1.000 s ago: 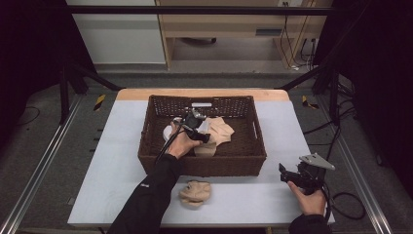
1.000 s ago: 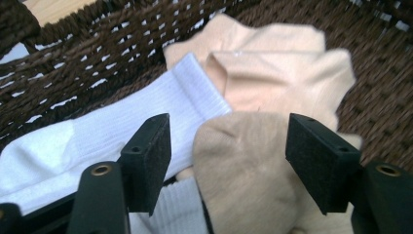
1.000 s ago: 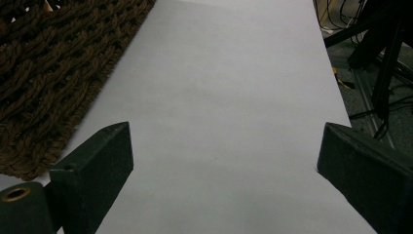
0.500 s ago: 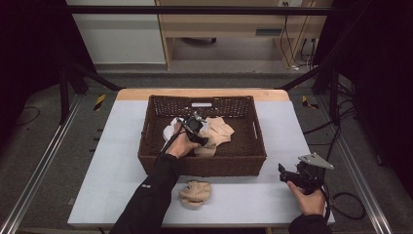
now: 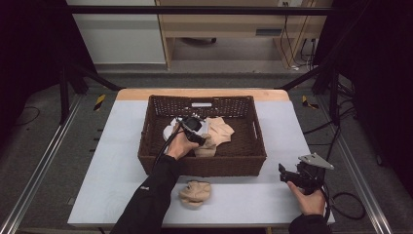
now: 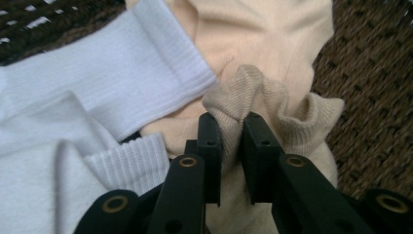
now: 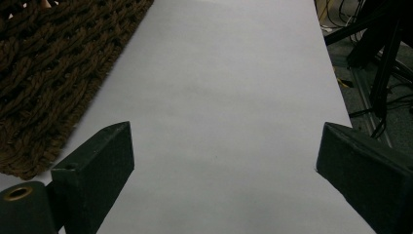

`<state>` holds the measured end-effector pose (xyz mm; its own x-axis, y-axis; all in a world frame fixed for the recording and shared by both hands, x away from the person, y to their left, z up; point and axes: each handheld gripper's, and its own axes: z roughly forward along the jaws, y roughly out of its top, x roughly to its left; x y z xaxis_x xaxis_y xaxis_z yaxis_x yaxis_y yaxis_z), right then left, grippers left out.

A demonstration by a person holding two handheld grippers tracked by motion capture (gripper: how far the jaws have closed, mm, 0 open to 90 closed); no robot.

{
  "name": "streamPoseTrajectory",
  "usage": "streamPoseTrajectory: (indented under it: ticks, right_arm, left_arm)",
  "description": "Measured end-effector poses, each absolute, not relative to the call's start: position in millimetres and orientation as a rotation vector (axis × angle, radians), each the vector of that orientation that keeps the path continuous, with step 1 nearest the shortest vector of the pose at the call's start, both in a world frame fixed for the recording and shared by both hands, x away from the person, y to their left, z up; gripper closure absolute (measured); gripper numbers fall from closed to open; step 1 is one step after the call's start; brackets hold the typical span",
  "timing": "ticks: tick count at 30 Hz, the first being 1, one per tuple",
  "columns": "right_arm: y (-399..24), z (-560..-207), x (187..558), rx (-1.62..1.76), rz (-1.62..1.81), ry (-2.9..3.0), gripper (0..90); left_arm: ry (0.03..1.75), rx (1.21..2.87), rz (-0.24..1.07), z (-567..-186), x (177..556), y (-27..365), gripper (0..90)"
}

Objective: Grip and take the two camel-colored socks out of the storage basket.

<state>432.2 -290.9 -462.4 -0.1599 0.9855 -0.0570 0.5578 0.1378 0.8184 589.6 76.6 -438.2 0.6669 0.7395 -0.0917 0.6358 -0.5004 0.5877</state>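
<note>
- Nearest, the right hand (image 5: 308,200) rests at the table's (image 5: 117,146) near right corner, holding the right gripper (image 5: 287,174) low over the bare surface; in the right gripper view its jaws stand wide apart, released, with nothing between them.
- A bunched beige sock (image 5: 195,192) lies on the table just in front of the wicker basket (image 5: 202,165), near the left forearm (image 5: 146,204).
- That forearm, in a dark sleeve, reaches forward over the basket's near wall, the left hand (image 5: 181,145) tipped downward.
- Inside the basket, the left gripper (image 6: 231,141) is clenched on a fold of a beige sock in the basket (image 6: 263,97).
- White socks (image 6: 97,112) lie touching it on the left.
</note>
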Motion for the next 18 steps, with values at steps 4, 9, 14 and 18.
streamPoseTrajectory:
  ticks: [4,9,14,18]
  right_arm:
    - [-291.2,-462.4,431.9,1.484,0.878,1.797,6.9]
    - [-291.4,-462.4,432.1,1.484,0.874,1.794,6.9]
    - [-291.4,-462.5,432.1,1.485,0.872,1.794,6.8]
    - [-291.4,-462.4,432.3,1.485,0.871,1.793,6.8]
  left_arm:
    - [1.015,2.181,0.263,-429.4,585.4,81.3,81.0]
    - [0.983,2.080,0.316,-420.5,583.0,84.8,81.2]
    - [0.955,2.002,0.350,-412.6,579.6,87.8,81.6]
    - [0.921,1.955,0.380,-404.9,572.1,89.5,81.9]
